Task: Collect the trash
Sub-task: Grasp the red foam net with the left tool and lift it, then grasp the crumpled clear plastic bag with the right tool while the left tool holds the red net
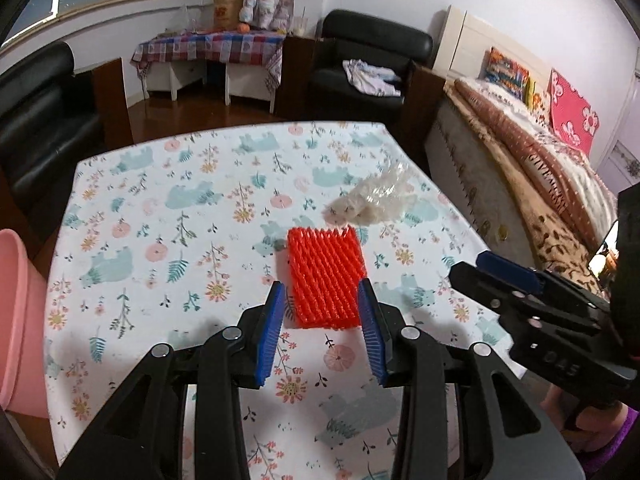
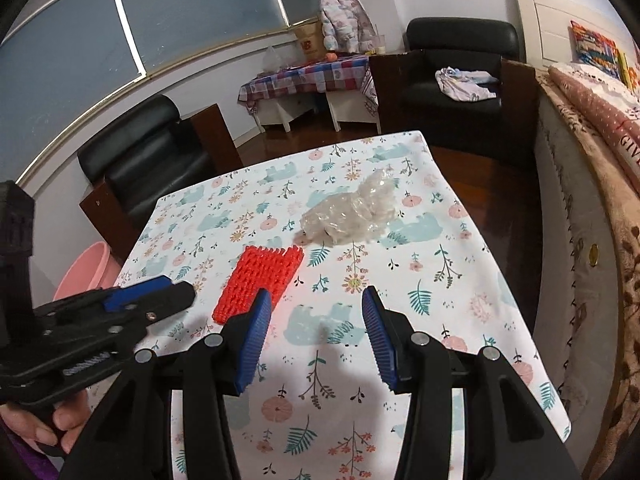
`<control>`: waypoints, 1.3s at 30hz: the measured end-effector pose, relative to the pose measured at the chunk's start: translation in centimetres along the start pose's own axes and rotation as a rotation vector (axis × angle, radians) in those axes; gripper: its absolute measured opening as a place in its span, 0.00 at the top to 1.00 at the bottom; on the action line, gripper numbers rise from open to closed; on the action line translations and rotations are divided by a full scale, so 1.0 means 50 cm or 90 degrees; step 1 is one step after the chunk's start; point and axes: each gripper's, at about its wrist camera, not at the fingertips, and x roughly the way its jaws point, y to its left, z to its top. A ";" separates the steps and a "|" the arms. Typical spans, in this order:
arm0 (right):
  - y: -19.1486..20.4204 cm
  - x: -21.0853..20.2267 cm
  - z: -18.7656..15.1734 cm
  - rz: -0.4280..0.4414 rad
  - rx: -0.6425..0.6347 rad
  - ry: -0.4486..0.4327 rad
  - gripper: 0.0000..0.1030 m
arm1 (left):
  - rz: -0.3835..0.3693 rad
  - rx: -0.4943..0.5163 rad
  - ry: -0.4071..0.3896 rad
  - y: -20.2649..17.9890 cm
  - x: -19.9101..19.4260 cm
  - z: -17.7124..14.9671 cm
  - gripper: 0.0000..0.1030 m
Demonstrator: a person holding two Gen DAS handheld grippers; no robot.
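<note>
**Supervisor:** Where did the trash sit when you looked?

**Me:** I saw two pieces on the desk (image 1: 132, 216) with the flowered, bear-printed cloth. A flat orange-red piece of ribbed foam netting (image 1: 326, 278) lay near the middle of the desk. A crumpled wad of clear plastic film (image 1: 374, 198) lay just beyond it, toward the far right corner, the two close together but, as far as I could tell, not touching.

**Supervisor:** And your claws?

**Me:** My left claw (image 1: 322, 308) stood partly open with nothing gripped; its blue ribbed pads (image 1: 272, 332) framed the near end of the netting, but I could not tell whether they touched it. My right claw (image 2: 316, 320) was also partly open and empty, over bare cloth by the near right edge, the netting just off its left pad.

**Supervisor:** Anything else nearby?

**Me:** A pink plastic bin (image 1: 18, 320) stood beside the desk's left edge.
</note>
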 end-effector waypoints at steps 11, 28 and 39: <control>-0.027 0.062 0.020 0.017 0.028 0.021 0.55 | -0.002 -0.022 0.065 0.016 0.103 -0.008 0.64; -0.054 0.189 0.141 0.002 0.191 0.023 0.44 | 0.016 -0.043 -0.087 0.076 -0.004 -0.019 0.90; -0.051 0.292 0.150 -0.093 0.177 0.064 0.44 | 0.008 -0.081 -0.102 0.126 -0.027 -0.028 0.90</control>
